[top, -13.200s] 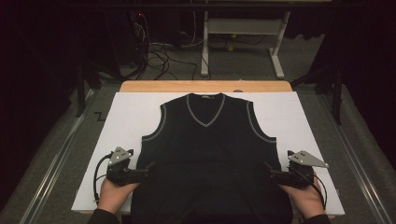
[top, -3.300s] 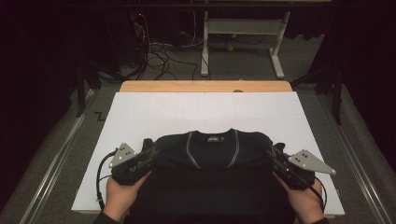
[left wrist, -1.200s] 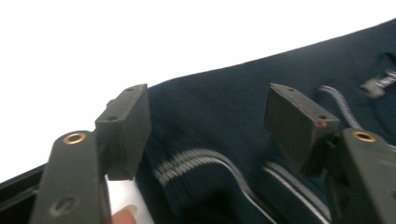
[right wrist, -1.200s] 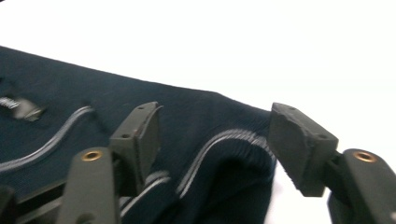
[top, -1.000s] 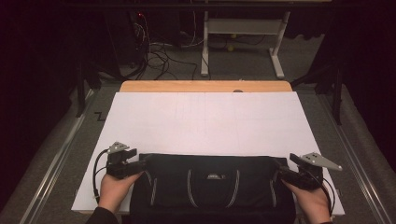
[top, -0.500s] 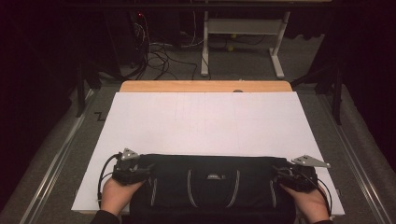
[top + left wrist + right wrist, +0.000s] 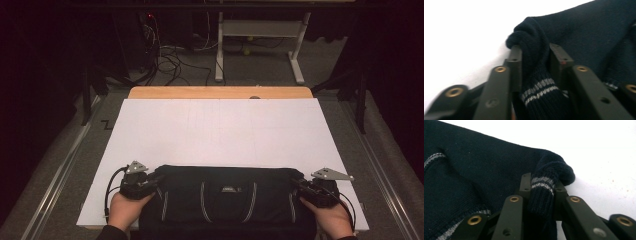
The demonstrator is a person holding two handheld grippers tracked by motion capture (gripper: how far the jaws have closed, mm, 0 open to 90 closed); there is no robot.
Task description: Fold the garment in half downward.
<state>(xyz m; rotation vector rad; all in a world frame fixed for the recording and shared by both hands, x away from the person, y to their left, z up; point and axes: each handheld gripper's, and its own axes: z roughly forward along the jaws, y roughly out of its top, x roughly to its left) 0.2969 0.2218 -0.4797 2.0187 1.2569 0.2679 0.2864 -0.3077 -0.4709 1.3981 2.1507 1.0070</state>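
Note:
A dark navy knitted vest with grey stripes lies folded into a long band along the near edge of the white table. My left gripper is at its left end. In the left gripper view the jaws have just been closing and now pinch a thick fold of the vest. My right gripper is at the right end. Its jaws have also just been closing and clamp a striped fold of the vest.
The white sheet stretches bare beyond the vest to a wooden table edge. Behind it on the floor are a white desk frame and loose cables. Metal rails run along both sides of the table.
The vest, once spread flat, now lies folded at the near edge. Over the last second both grippers slid inward onto its ends and their jaws closed on the fabric.

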